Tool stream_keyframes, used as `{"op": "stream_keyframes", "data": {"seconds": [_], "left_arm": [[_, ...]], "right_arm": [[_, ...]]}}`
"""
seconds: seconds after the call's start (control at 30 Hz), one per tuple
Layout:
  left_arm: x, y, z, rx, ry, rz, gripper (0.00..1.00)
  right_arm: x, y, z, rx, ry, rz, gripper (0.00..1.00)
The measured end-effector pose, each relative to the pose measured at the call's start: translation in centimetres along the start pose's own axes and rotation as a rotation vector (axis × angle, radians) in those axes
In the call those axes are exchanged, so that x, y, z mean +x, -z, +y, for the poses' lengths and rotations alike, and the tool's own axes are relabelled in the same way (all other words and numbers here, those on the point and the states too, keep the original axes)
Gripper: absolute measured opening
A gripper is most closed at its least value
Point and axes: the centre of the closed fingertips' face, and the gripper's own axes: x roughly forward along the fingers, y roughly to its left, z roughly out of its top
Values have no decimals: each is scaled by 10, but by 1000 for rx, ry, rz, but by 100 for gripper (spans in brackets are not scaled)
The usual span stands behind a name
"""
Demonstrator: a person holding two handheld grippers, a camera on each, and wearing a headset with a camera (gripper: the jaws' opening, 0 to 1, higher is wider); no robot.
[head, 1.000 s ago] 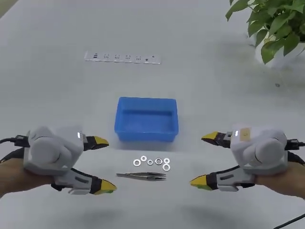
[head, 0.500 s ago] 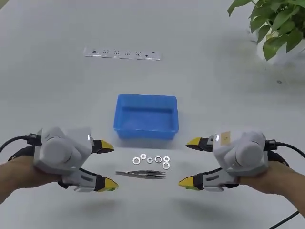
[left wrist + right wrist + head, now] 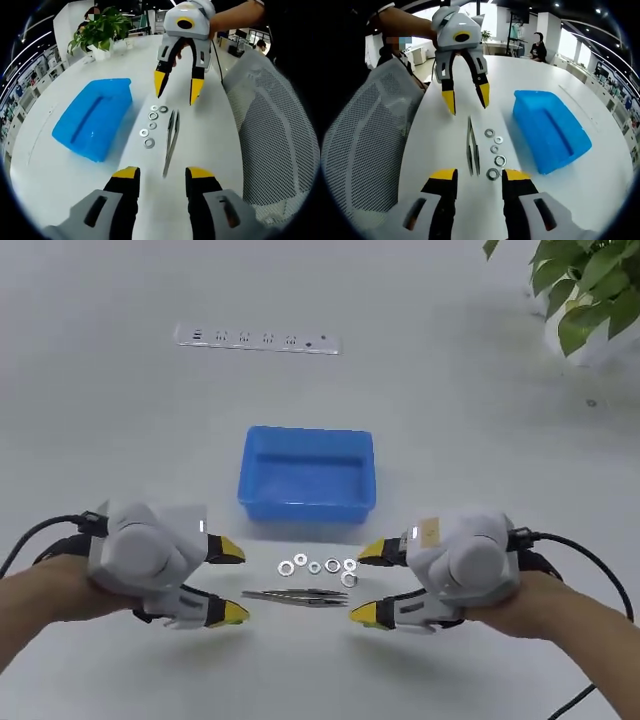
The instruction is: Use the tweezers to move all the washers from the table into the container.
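I'm on the pick-up step. The tweezers (image 3: 296,596) lie flat on the table between my grippers, with the washers (image 3: 318,566) in a row just beyond, short of the blue container (image 3: 306,474). My left gripper (image 3: 237,583) and right gripper (image 3: 362,584) both gape wide, empty. Both have closed in since a second ago. Next, one must straddle the tweezers and pinch.

Setting: open-plan office. Large white table (image 3: 480,440) with a power strip (image 3: 257,340) at upper left of the head view; potted plant (image 3: 590,285) at upper right. Mesh office chair (image 3: 272,125) at right of the left gripper view. Recessed ceiling lights (image 3: 559,4) and further desks (image 3: 502,47) (a person (image 3: 538,51) among them) at top of the right gripper view.
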Motion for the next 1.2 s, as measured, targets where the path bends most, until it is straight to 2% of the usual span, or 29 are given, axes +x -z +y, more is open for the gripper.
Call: {"op": "stream_keyframes", "data": {"seconds": [0.5, 0.83, 0.97, 1.2], "left_arm": [[10, 4, -5, 47, 40, 43, 24], [16, 7, -11, 75, 74, 70, 11], [17, 6, -8, 83, 72, 65, 7], [17, 5, -7, 90, 77, 69, 6]], "right_arm": [[25, -11, 12, -57, -58, 20, 24], [34, -11, 12, -76, -59, 41, 16], [36, -9, 13, -87, -59, 51, 14], [37, -5, 14, -97, -58, 69, 12]]}}
